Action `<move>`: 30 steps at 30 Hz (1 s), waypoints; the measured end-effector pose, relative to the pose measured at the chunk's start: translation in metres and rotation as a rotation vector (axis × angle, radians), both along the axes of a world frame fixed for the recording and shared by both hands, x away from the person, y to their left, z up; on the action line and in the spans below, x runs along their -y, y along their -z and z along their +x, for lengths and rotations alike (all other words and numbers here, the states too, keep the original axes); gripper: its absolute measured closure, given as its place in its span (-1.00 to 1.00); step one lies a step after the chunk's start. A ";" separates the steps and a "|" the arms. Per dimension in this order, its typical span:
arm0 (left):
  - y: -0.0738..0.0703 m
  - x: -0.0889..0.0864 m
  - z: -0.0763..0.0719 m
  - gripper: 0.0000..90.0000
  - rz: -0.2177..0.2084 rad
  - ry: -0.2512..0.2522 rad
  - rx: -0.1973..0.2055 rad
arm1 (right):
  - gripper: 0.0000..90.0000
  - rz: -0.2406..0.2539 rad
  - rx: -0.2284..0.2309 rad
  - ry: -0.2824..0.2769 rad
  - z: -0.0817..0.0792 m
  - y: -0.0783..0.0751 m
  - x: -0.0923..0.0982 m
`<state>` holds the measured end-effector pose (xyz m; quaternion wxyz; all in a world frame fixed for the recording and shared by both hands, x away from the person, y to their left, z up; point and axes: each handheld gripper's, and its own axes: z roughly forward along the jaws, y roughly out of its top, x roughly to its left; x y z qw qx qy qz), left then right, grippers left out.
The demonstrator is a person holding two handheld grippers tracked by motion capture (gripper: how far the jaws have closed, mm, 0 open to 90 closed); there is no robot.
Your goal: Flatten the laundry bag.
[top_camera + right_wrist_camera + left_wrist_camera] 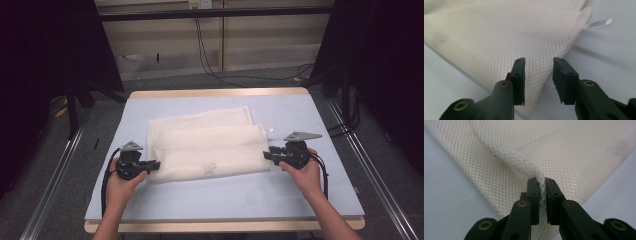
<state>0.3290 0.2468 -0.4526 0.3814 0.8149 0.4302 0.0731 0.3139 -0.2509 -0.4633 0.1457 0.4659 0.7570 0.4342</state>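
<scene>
At centre of the pale blue surface (300,190) a folded cream mesh cloth (210,145) is laid flat. Its near-left corner is pinched by the left hand-held gripper (542,185), prob. for lifting; right hand-held gripper (539,62) is held w/ jaws apart astride the near-right corner, unclamped.

Bright even tabletop light, dark surroundings, blurred close-ups.

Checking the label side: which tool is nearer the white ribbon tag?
Right. The right tool is just below the white ribbon tag; the left tool is across the mesh bag.
</scene>
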 end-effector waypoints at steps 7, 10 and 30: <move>0.002 -0.001 0.000 0.85 -0.010 0.000 0.000 | 0.23 0.075 -0.039 0.033 0.023 -0.002 -0.001; 0.002 -0.002 0.000 0.85 -0.009 0.000 0.002 | 0.62 0.101 -0.074 0.042 0.031 0.002 0.001; 0.001 -0.003 -0.003 0.85 -0.012 -0.007 0.015 | 0.16 0.087 -0.046 0.073 0.024 -0.002 0.005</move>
